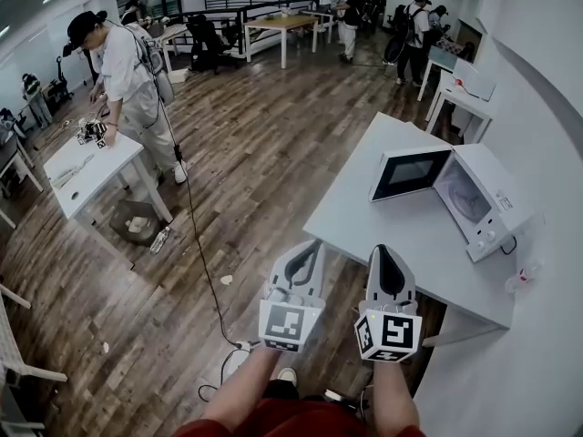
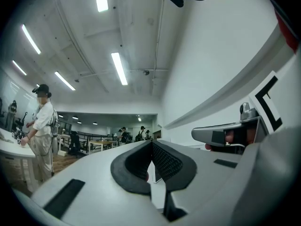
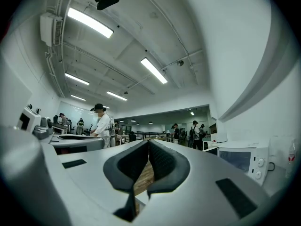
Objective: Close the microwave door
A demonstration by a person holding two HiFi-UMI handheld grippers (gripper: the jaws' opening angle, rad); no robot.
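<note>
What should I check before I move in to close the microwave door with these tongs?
1. Microwave door open, swung out to the left: ok.
2. Left tongs shut, empty: ok.
3. Right tongs shut, empty: ok.
4. Tongs touching the door: not ok, both apart from it.
5. White table bare in the door's swing: ok.
6. Microwave cavity empty: cannot tell.

Wood-plank floor (image 1: 255, 153). Left: person in white shirt and black cap (image 1: 123, 71) standing at small white table (image 1: 91, 167). Plastic bottle (image 1: 159, 239) lies on the floor just beside it. Black cable (image 1: 196, 244) trails across the floor. Rear: wooden-topped table (image 1: 284, 24), standing people with backpacks (image 1: 414, 25). Ceiling strip lights (image 2: 120, 68) lit.
</note>
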